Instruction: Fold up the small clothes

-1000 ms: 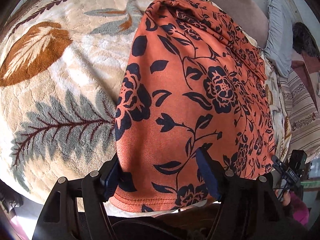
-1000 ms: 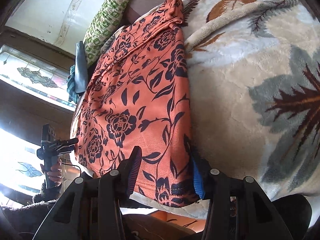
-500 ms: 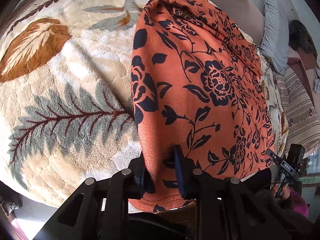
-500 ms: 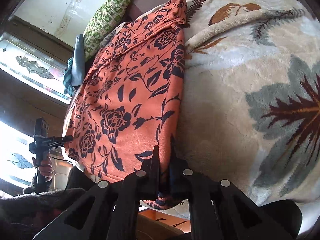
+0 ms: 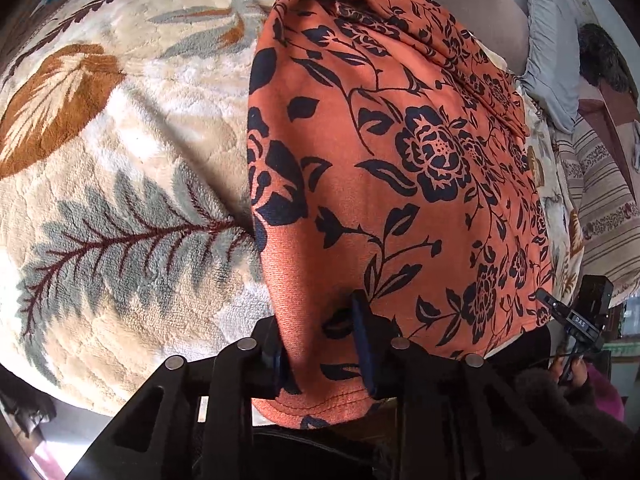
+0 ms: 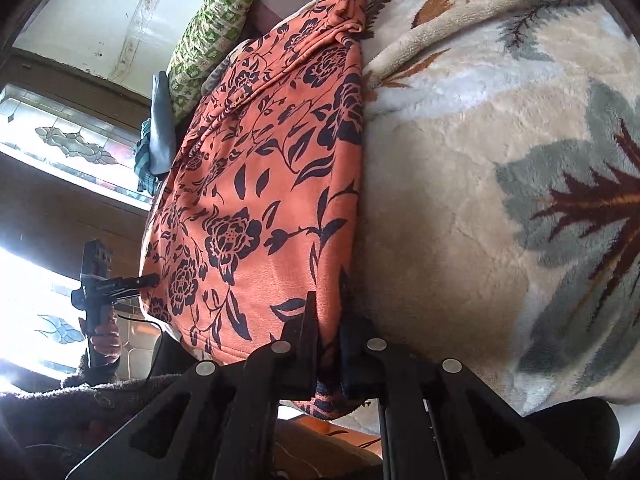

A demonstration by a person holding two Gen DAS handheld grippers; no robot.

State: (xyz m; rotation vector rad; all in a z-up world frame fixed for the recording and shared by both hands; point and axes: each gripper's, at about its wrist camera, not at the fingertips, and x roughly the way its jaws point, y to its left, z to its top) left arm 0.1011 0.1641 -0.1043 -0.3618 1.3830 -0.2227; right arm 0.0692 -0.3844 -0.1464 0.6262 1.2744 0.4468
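An orange garment [image 5: 400, 184] printed with dark navy flowers lies stretched out on a cream blanket [image 5: 120, 160] with leaf patterns. My left gripper [image 5: 320, 332] is shut on the garment's near hem at its left corner, with a bunch of cloth pinched between the blue pads. In the right wrist view the same orange garment [image 6: 256, 208] runs away from me, and my right gripper [image 6: 328, 332] is shut on the hem at its right corner. Each view shows the other gripper far off at the opposite corner, held by a hand.
A green patterned pillow [image 6: 212, 28] and a grey cloth [image 6: 160, 128] lie beyond the garment's far end. A striped fabric [image 5: 600, 208] lies at the right. Stained-glass windows [image 6: 72, 144] stand at the left. The leaf-pattern blanket [image 6: 500, 200] spreads wide beside the garment.
Both grippers stood open around the hem corners a second ago; both have since shut on the cloth, bunching it between the pads. Neither hand has travelled noticeably.
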